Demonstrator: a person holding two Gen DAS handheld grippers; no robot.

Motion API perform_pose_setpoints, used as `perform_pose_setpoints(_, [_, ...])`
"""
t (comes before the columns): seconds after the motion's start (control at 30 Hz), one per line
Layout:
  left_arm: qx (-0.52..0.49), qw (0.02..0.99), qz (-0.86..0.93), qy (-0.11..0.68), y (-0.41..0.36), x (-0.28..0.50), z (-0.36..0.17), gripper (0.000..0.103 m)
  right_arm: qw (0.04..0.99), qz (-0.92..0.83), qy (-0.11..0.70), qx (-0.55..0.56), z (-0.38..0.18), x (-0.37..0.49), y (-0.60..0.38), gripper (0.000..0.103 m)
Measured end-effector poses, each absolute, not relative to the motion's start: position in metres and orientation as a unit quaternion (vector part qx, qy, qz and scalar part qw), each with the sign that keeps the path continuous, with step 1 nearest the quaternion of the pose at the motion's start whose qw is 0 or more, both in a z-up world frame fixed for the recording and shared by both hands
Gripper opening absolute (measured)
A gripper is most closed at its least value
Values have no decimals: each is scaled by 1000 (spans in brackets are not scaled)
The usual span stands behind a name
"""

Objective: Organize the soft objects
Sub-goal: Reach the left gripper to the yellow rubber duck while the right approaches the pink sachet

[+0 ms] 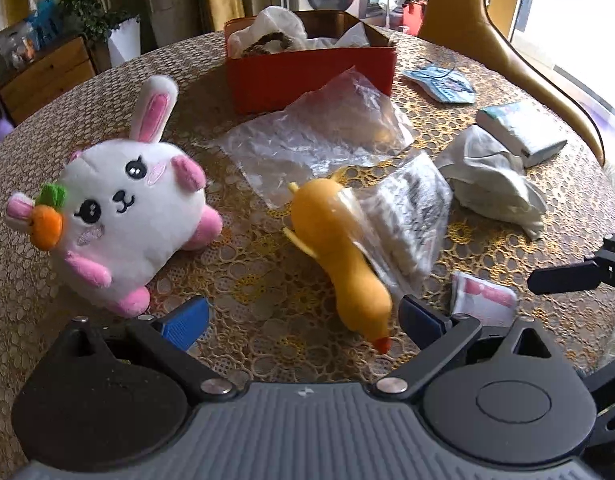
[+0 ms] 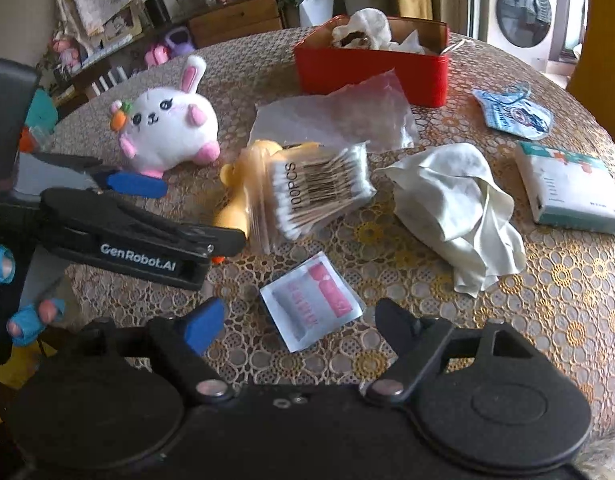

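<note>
A white plush rabbit [image 1: 123,216] [image 2: 169,132] with pink ears and an orange carrot lies on the round table's left part. A yellow soft duck [image 1: 343,256] [image 2: 243,192] lies at the middle, partly under a bag of cotton swabs [image 1: 411,212] [image 2: 319,192]. A crumpled white cloth [image 1: 491,184] [image 2: 455,208] lies to the right. A red box [image 1: 307,64] [image 2: 371,60] at the back holds white soft items. My left gripper [image 1: 303,320] [image 2: 143,188] is open and empty, just short of the duck. My right gripper [image 2: 295,324] is open and empty over a small wipe sachet [image 2: 311,304] [image 1: 483,296].
A clear plastic bag [image 1: 319,132] [image 2: 339,120] lies in front of the red box. A tissue pack [image 1: 523,132] [image 2: 567,188] and a blue face mask [image 1: 439,84] [image 2: 515,112] lie at the right. A yellow chair [image 1: 467,12] stands behind the table.
</note>
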State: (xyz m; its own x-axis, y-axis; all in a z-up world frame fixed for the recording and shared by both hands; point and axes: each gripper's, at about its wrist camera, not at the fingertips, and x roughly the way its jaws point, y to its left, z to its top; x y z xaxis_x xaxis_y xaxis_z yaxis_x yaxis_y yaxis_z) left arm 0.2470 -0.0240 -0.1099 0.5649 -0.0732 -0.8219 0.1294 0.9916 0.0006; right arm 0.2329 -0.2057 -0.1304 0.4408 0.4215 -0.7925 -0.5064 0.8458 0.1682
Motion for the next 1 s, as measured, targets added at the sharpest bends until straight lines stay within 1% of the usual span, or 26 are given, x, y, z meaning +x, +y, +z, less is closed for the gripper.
perform_pose_setpoints(0.17, [17,885,-67,460,-19,248,-114,97,843,272,459,-63,-138,235,-200,73])
perform_pose_setpoints(0.2, [22,886,-69,458,-21,248,-114,93,843,271,459,-67,-139,236,-199,74])
perform_pose_setpoints(0.23, [25,886,-72,457,-23,249,-115,92,845,271,456,-72,-139,236,-197,74])
perform_pose_setpoints(0.3, [26,885,-72,459,-27,252,-116,83,846,270,452,-83,-140,236,-194,71])
perform_pose_setpoints(0.37, [22,884,-74,460,-29,255,-118,81,848,268,447,-97,-140,235,-191,66])
perform_pose_setpoints(0.43, [30,886,-70,458,-34,257,-119,81,849,264,442,-117,-140,234,-186,63])
perform_pose_setpoints(0.53, [27,888,-67,455,-34,260,-118,77,850,263,434,-140,-141,232,-180,59])
perform_pose_setpoints(0.57, [25,889,-65,454,-34,262,-118,73,851,262,433,-143,-141,231,-179,58])
perform_pose_setpoints(0.63, [19,889,-68,453,-33,263,-117,71,852,261,430,-147,-141,230,-178,52])
perform_pose_setpoints(0.67, [20,889,-69,452,-33,263,-117,68,852,262,430,-147,-140,231,-178,51])
perform_pose_setpoints(0.7, [21,890,-72,451,-33,263,-117,63,852,260,429,-148,-140,231,-177,49])
perform_pose_setpoints(0.73, [21,890,-76,449,-34,262,-116,59,853,259,428,-150,-139,230,-177,44])
perform_pose_setpoints(0.77, [17,890,-82,448,-34,262,-115,51,853,260,428,-149,-139,230,-177,40])
perform_pose_setpoints(0.8, [12,890,-89,447,-34,260,-114,42,853,259,427,-149,-139,230,-176,39])
perform_pose_setpoints(0.87, [4,889,-100,448,-35,259,-112,34,855,257,424,-151,-138,230,-175,32])
perform_pose_setpoints(1.0, [5,892,-100,441,-36,254,-110,29,859,249,419,-152,-137,229,-175,24])
